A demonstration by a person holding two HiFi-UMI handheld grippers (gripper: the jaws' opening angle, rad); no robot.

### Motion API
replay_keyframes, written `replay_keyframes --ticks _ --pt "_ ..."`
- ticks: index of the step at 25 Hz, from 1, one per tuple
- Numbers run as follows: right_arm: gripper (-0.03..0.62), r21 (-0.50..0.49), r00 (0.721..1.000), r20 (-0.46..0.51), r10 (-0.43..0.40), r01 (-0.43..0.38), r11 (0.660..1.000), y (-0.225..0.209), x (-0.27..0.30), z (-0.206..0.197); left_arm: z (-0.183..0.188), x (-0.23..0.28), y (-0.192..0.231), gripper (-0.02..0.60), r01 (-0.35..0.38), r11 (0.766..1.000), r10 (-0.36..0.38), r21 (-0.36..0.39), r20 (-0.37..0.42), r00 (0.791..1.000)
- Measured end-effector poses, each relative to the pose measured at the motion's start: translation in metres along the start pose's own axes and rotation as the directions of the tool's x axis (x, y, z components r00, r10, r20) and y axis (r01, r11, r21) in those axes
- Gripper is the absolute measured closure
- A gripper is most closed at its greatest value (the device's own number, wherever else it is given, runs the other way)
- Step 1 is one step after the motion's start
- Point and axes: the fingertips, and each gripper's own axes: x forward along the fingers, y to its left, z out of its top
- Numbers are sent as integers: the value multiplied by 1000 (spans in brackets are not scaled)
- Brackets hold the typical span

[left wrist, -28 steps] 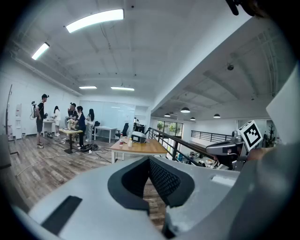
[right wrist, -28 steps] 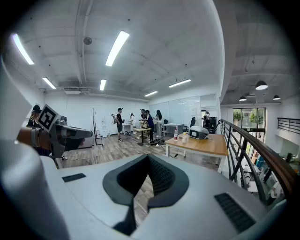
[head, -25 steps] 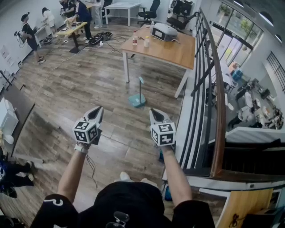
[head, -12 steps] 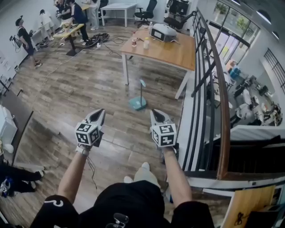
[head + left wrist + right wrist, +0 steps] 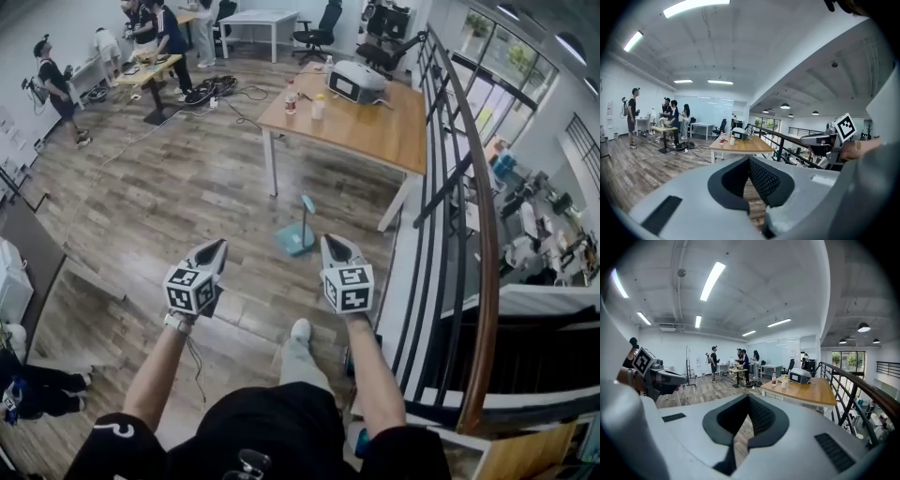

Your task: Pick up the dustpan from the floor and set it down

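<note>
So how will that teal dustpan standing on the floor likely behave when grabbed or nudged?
The dustpan looks like thin plastic, so probably light. It stands upright with a tall thin handle, so a nudge up high would likely tip it. On the smooth wood floor it may slide.

The teal long-handled dustpan [image 5: 294, 240] shows small at the centre of the head view, and its pan's shape cannot be made out. On the light wooden table [image 5: 375, 131] at upper centre, the grey box-like device [image 5: 356, 82] and two small bottles [image 5: 291, 96] are too small to identify. A person in dark trousers [image 5: 42, 386] is cut off by the left edge. At the right of the left gripper view, the right gripper [image 5: 806, 138] is half hidden behind the grey body of the left gripper [image 5: 749, 160].
</note>
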Motion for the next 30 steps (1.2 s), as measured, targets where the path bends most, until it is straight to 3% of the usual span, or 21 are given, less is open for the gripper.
replay_keyframes --ticks 14,30 --pt "598 -36 995 -4 98 -98 995 -124 197 74 85 202 77 589 -65 998 65 -19 19 998" --pt "597 -19 989 -61 134 -135 991 -144 290 70 85 277 128 589 -64 996 64 -57 -7 998"
